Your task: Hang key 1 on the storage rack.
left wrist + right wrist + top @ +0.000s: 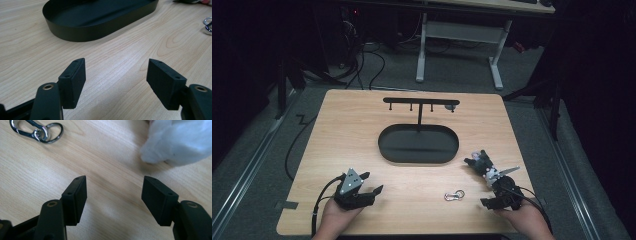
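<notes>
A silver carabiner with a key ring (454,195) lies on the wooden table near the front, right of centre. It shows at the top left of the right gripper view (37,131) and at the right edge of the left gripper view (208,25). A small dark and white plush toy (480,162) lies just beyond my right gripper (490,194), and its white fur (180,142) is ahead on the right. My right gripper (115,197) is open over bare wood. My left gripper (373,182) at the front left is open too (116,80), with nothing between its jaws.
A black oval tray (432,147) sits mid-table with a T-shaped hook stand (419,102) rising from its back. Its dark wall (95,30) lies ahead of the left gripper. Desk legs and cables stand on the floor beyond the table.
</notes>
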Tool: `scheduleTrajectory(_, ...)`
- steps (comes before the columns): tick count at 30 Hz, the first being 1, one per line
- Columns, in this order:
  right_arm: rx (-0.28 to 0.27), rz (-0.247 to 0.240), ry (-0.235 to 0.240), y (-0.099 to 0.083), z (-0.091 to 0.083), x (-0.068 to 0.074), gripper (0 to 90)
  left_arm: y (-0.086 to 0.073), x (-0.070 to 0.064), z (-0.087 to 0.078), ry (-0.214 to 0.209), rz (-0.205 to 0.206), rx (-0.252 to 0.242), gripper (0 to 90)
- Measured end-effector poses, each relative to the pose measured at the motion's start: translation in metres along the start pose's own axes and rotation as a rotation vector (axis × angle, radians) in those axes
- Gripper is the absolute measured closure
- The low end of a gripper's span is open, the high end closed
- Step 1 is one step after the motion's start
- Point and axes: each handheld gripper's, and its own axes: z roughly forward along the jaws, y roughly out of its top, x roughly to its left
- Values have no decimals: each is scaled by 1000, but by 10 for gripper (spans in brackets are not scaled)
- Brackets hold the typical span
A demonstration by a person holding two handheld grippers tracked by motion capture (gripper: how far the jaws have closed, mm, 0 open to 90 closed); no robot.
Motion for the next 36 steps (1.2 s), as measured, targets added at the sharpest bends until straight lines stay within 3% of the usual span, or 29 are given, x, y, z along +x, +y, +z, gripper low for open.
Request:
scheduleTrajectory(3,40,13,-6,1,0,-4,343,0,0,-1,-1,3,-9,326)
scheduleTrajectory(11,79,29,-24,4,-6,-15,268,1,1,-1,-5,3,-13,327)
scheduleTrajectory(20,65,44,-19,8,-10,-26,216,0,-1,0,-17,9,-2,331)
scheduleTrajectory(26,27,80,-25,17,-12,-38,179,0,-2,1,-18,18,5,334)
scheduleTrajectory(31,38,74,-30,29,-7,-47,153,0,-1,1,-19,19,4,335)
scheduleTrajectory(36,49,59,-33,41,-2,-45,142,0,-1,1,-21,21,2,336)
